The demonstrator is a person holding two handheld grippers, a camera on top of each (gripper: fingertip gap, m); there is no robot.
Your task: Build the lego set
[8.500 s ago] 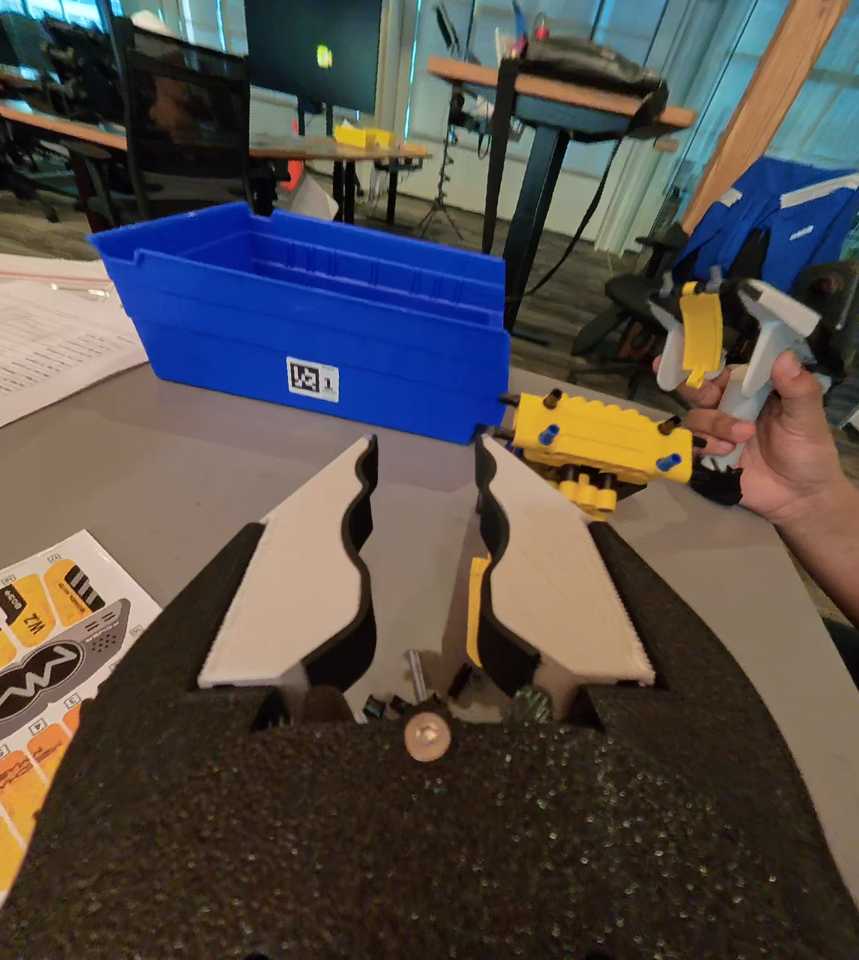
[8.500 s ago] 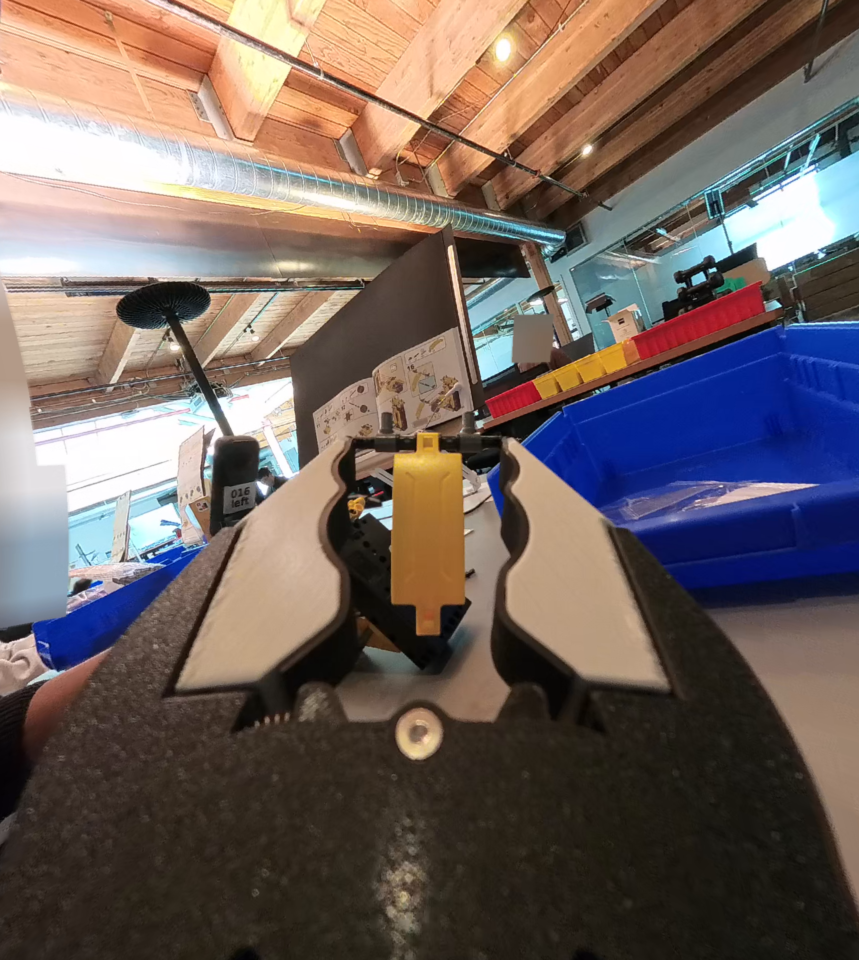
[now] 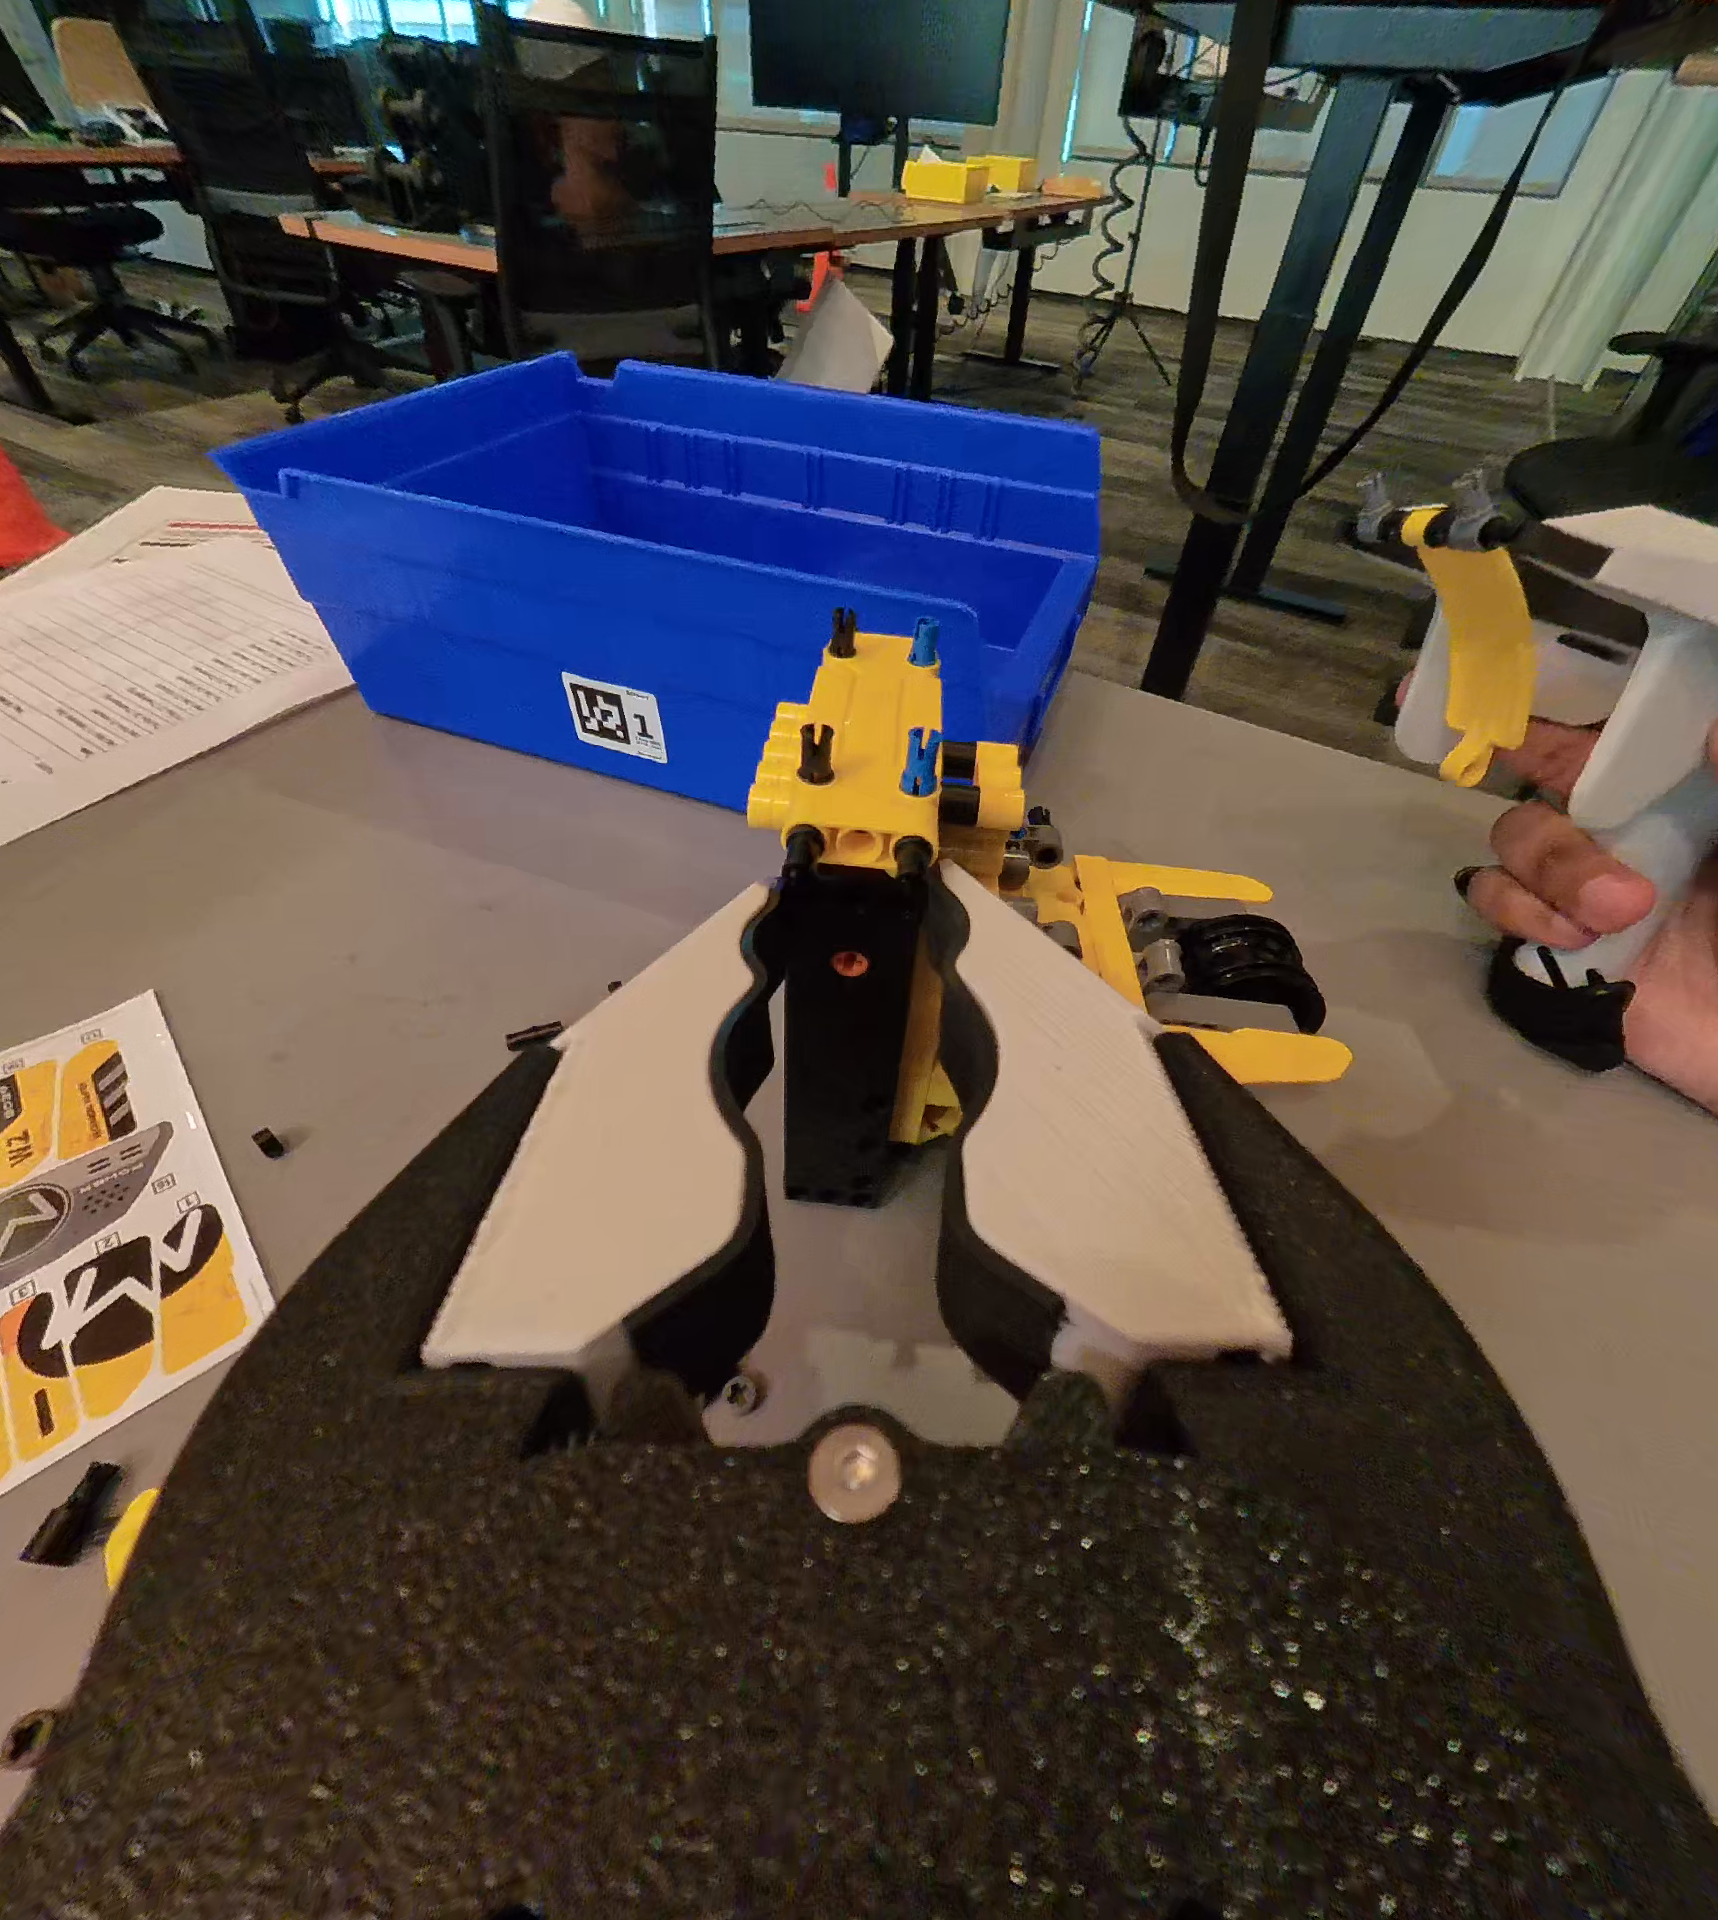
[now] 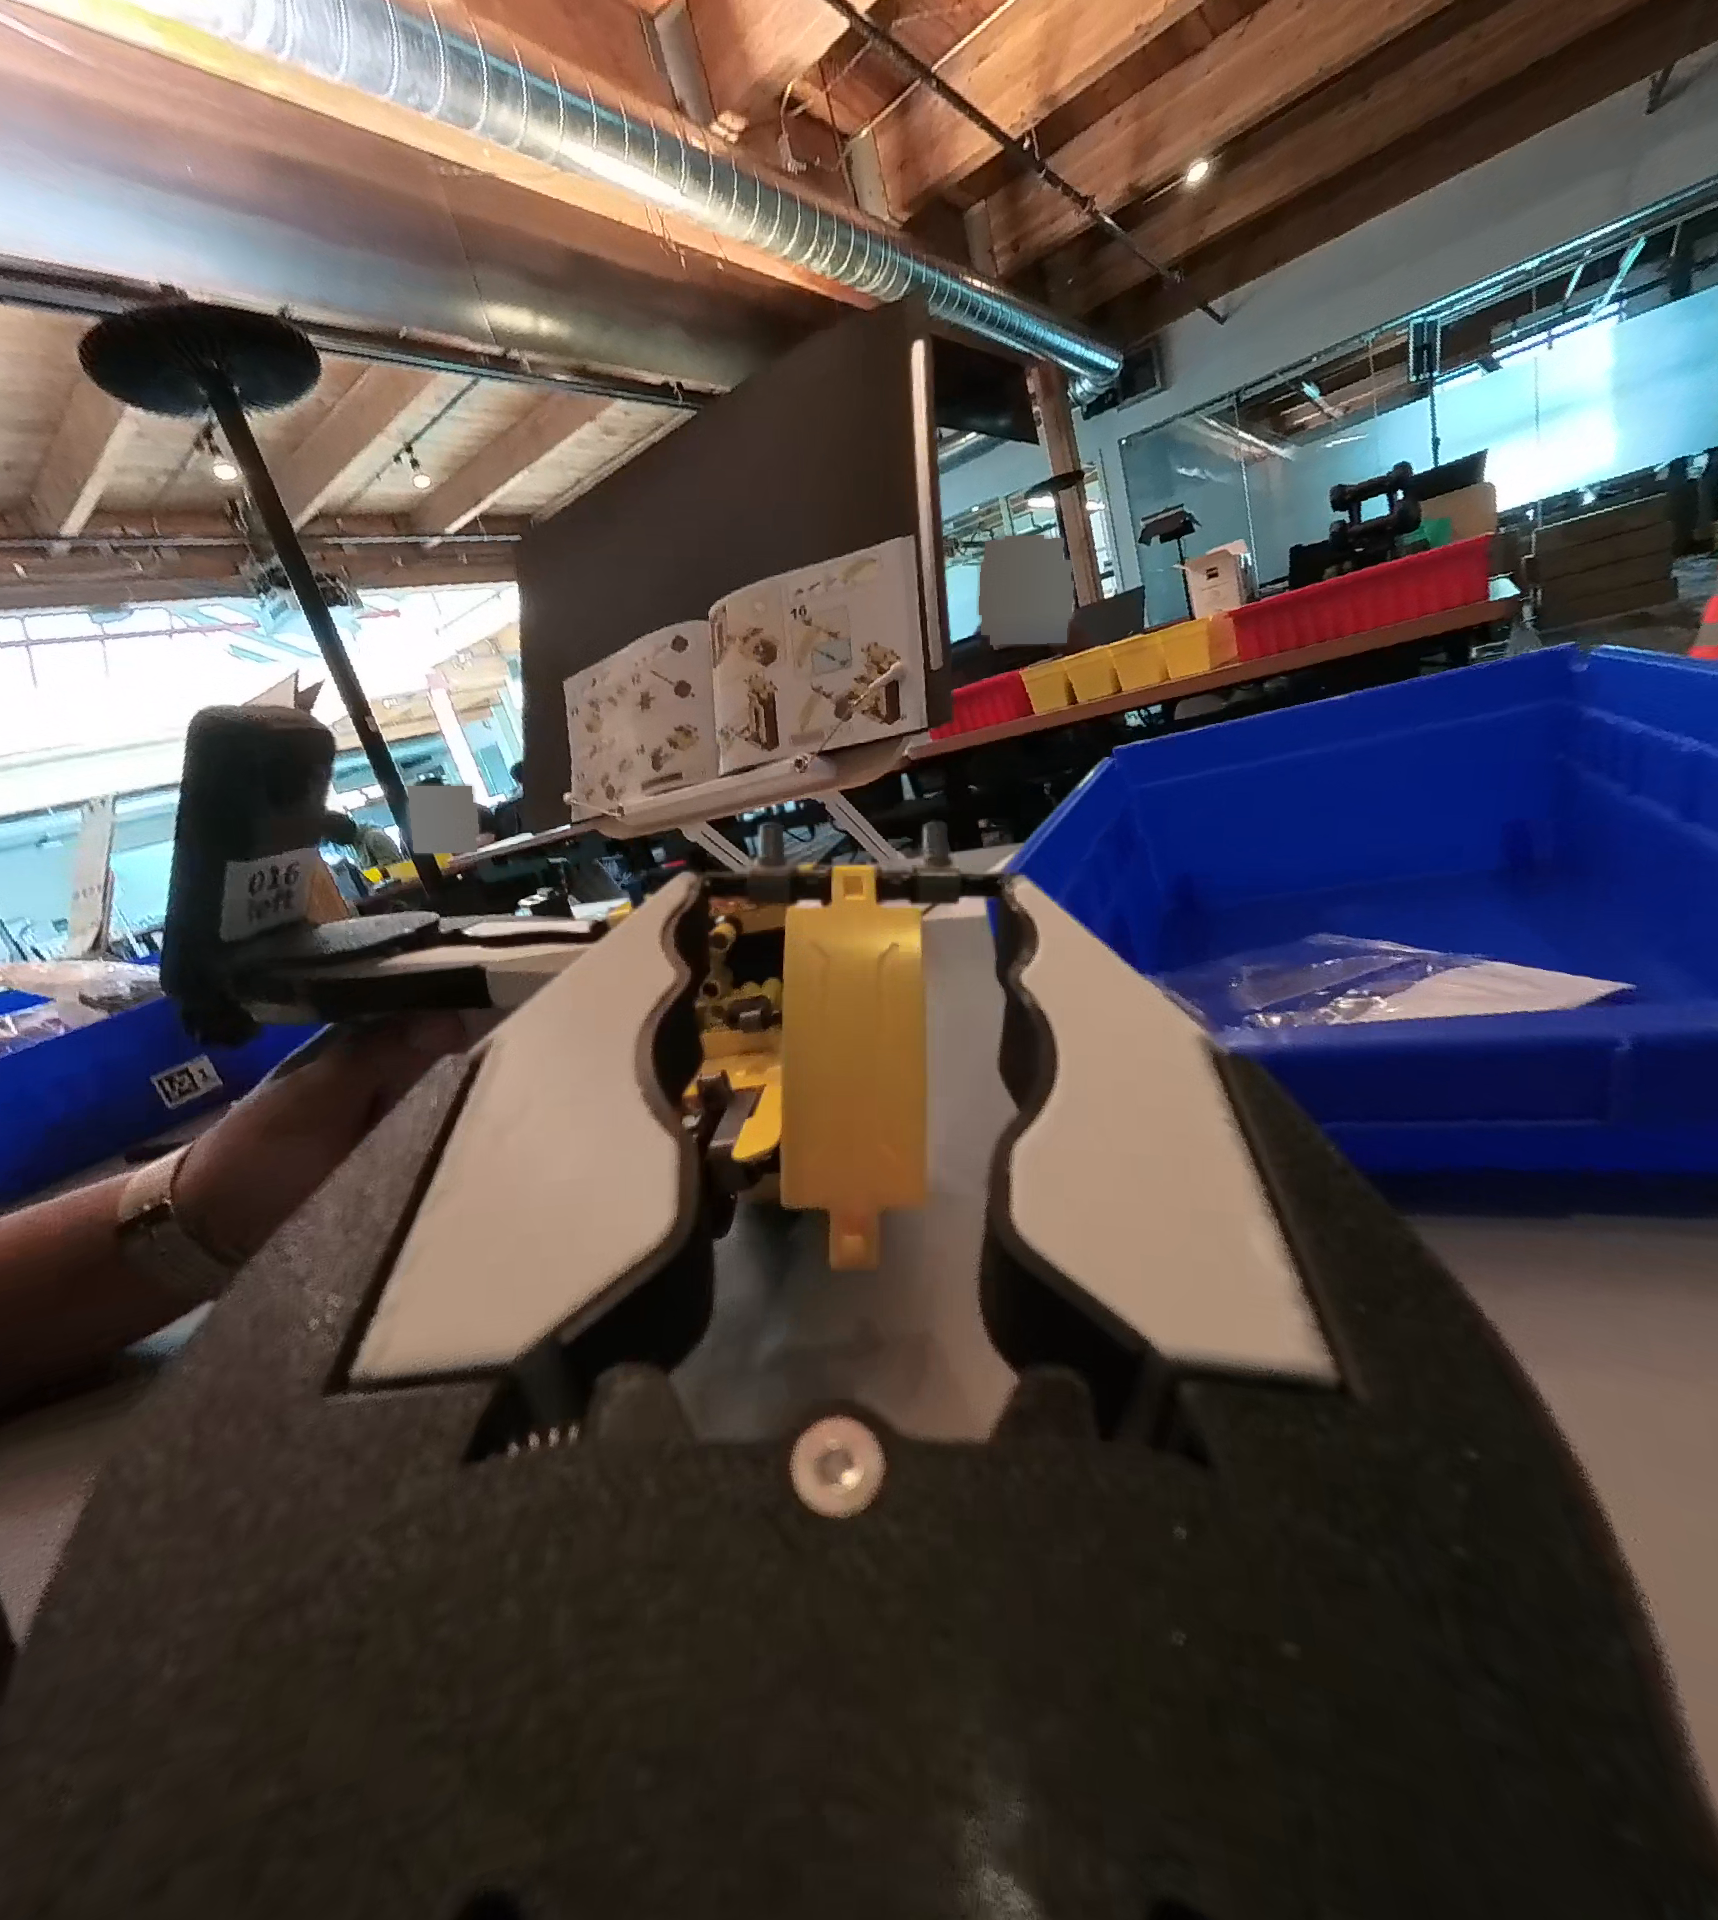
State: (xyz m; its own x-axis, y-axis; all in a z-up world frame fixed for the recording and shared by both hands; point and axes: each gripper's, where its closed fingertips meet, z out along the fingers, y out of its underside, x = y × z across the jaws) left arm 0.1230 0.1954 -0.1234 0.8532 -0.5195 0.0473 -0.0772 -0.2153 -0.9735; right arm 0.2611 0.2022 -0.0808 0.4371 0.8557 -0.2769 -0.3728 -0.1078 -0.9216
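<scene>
Left gripper point(image 3: 850, 914) clamped on black beam point(image 3: 847, 1049) of yellow brick model point(image 3: 870, 758), frame centre, above grey table point(image 3: 367, 914). Blue bin point(image 3: 668, 551) just behind model. Sticker sheet point(image 3: 55, 1236) lower left.

Right gripper point(image 4: 850, 894) clamped on thin grey axle carrying yellow panel point(image 4: 855, 1049), frame centre; panel hangs between fingers. Second bin point(image 4: 1509, 935) at right.

Left gripper point(image 3: 850, 914) jaws clamped; right gripper point(image 4: 850, 894) jaws clamped, hand-held point(image 3: 1707, 935).
</scene>
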